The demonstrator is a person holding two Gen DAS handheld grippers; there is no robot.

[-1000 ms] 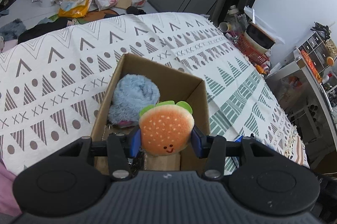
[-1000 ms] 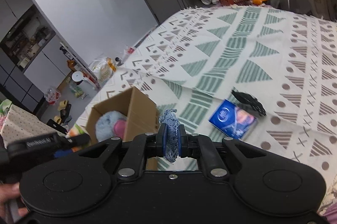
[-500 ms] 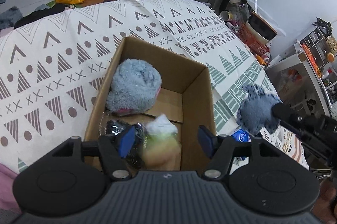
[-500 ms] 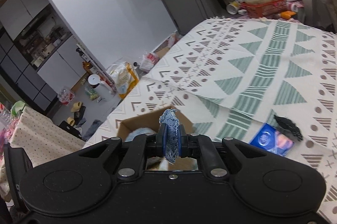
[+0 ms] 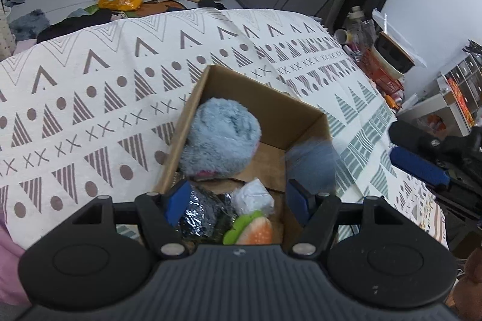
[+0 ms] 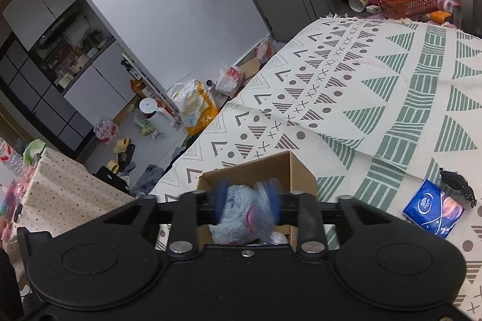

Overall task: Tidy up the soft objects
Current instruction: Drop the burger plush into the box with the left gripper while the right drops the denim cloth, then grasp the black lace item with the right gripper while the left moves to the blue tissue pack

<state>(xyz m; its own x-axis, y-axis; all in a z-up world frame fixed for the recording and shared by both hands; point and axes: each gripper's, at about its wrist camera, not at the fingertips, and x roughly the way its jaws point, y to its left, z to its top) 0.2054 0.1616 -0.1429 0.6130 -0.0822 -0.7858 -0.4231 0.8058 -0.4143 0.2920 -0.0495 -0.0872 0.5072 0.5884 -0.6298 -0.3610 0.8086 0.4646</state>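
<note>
An open cardboard box (image 5: 265, 89) sits on the patterned cover. Inside lie a fluffy blue plush (image 5: 223, 140), a shiny black bundle (image 5: 205, 215), a white wad (image 5: 256, 197) and a burger plush (image 5: 259, 232). My left gripper (image 5: 238, 197) hangs open just above the box's near end, holding nothing. A blurred blue-grey cloth (image 5: 311, 161) is in mid-air by the box's right wall. My right gripper (image 6: 247, 197) is open over the box (image 6: 301, 173), its fingers blurred, with the blue plush (image 6: 238, 215) below. One of its blue pads (image 5: 417, 167) shows at the right in the left wrist view.
A blue tissue pack (image 6: 433, 212) and a black hair clip (image 6: 458, 182) lie on the cover right of the box. An orange basket (image 6: 406, 1) with bowls stands past the far edge. Bags and slippers litter the floor to the left.
The burger plush left my left gripper and now lies in the box. My right gripper moved over the box and opened, and the blue-grey cloth has left its fingers.
</note>
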